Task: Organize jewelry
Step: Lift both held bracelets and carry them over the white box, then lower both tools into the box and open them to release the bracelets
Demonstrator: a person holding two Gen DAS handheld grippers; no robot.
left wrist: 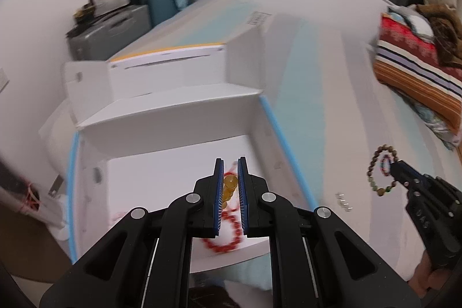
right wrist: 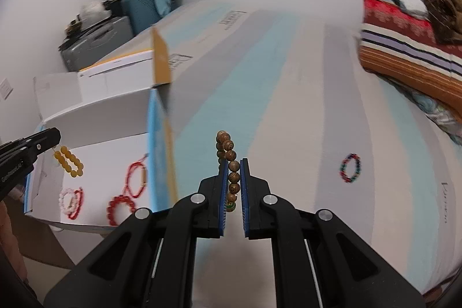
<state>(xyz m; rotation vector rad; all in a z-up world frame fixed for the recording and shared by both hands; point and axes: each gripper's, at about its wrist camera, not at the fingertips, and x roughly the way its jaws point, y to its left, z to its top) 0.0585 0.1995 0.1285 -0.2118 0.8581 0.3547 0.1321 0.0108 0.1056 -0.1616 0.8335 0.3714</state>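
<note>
My left gripper (left wrist: 230, 163) is shut on an amber bead bracelet (left wrist: 230, 186) and holds it over the open white box (left wrist: 179, 146); from the right wrist view the bracelet (right wrist: 69, 160) hangs from it (right wrist: 53, 134) above the box floor. My right gripper (right wrist: 234, 163) is shut on a brown wooden bead bracelet (right wrist: 229, 160) above the striped bed; it shows in the left wrist view (left wrist: 392, 163) with the bracelet (left wrist: 375, 172) dangling. Red bracelets (right wrist: 121, 207), a red cord bracelet (right wrist: 135, 178) and a pink-white one (right wrist: 70, 202) lie in the box. A multicoloured bead bracelet (right wrist: 350, 168) lies on the bed.
A long cardboard carton (right wrist: 208, 48) lies behind the box. Folded striped blankets (right wrist: 410, 48) are piled at the right. Suitcases (left wrist: 115, 31) stand by the far wall. Small silver pieces (left wrist: 343, 201) lie on the bed near the box.
</note>
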